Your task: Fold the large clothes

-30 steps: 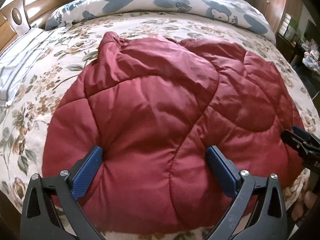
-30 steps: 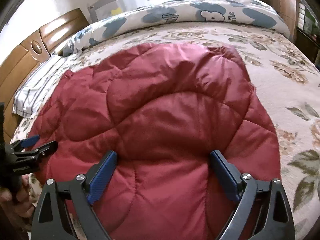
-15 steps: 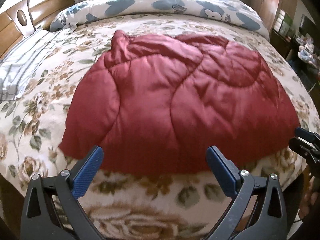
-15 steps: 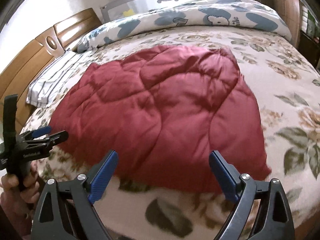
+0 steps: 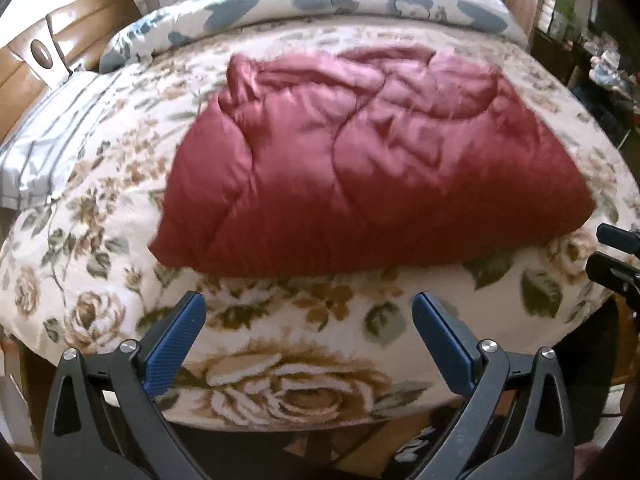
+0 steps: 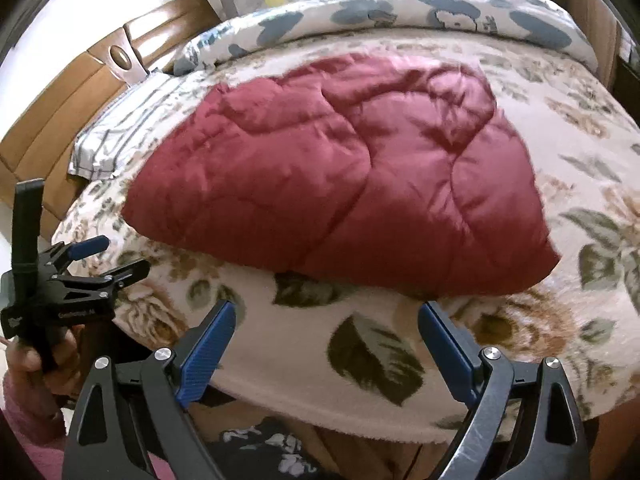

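**Both grippers empty above the bed's near edge, folded red jacket beyond**

At the bottom of the left wrist view the left gripper (image 5: pixel 308 312) stands with its blue-padded fingers (image 5: pixel 176 344) spread wide and nothing between them; under them lies only the floral blanket (image 5: pixel 288 392). The right gripper (image 6: pixel 326 316) at the bottom of its own view is likewise wide apart and holds nothing. In the right wrist view, at the lower left, a hand (image 6: pixel 36 364) in a pink sleeve (image 6: pixel 28 416) grips the handle of the left gripper.

Just past the fingertips, in the middle of both frames, the quilted dark red puffer jacket (image 5: pixel 372 168) lies folded into a thick, roughly rectangular bundle on the blanket, its near edge close to the bed's front edge and apart from both grippers.

Further back, toward the upper left, a striped pillow (image 5: pixel 48 148) rests against the wooden headboard (image 5: pixel 24 80). Across the top of the frame lies a rolled white duvet with blue cartoon print (image 6: pixel 400 12).
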A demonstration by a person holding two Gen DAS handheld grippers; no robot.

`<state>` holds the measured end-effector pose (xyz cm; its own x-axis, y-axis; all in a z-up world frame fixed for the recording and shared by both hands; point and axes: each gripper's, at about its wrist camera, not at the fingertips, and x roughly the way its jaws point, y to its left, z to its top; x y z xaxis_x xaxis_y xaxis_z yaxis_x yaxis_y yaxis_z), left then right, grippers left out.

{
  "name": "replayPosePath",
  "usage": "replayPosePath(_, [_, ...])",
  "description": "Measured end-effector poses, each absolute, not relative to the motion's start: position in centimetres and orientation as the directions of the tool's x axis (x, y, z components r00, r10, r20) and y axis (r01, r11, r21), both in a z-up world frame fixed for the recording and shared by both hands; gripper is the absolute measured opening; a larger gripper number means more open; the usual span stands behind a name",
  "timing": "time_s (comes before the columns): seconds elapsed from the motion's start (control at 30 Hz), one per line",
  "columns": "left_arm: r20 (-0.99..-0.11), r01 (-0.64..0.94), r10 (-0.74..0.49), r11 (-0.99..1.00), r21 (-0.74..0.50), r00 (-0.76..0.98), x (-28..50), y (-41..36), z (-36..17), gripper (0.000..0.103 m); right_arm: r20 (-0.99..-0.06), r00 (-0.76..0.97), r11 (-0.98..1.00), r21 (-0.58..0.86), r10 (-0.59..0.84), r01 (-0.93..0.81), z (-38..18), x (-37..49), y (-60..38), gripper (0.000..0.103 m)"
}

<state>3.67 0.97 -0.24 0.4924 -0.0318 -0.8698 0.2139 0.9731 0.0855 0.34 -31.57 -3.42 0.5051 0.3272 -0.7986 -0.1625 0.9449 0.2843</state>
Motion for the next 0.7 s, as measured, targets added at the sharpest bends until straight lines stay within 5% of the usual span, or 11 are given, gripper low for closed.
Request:
replayPosePath(0.13, [-0.855, 0.22, -0.044, 0.972, 0.082, 0.516, 4.2, 0.3, 1.5, 0.103, -0.768, 0.545, 0.941, 0.292, 0.337, -0.171, -0.7, 0.1, -31.9, 0.102])
replayPosePath(0.7, [-0.88, 0.187, -0.033, 0.98, 0.063, 0.474, 7.4, -0.7, 0.0, 0.103, -0.793, 0.515, 0.945, 0.297, 0.326, -0.14, -2.8, 3.4, -32.2, 0.102])
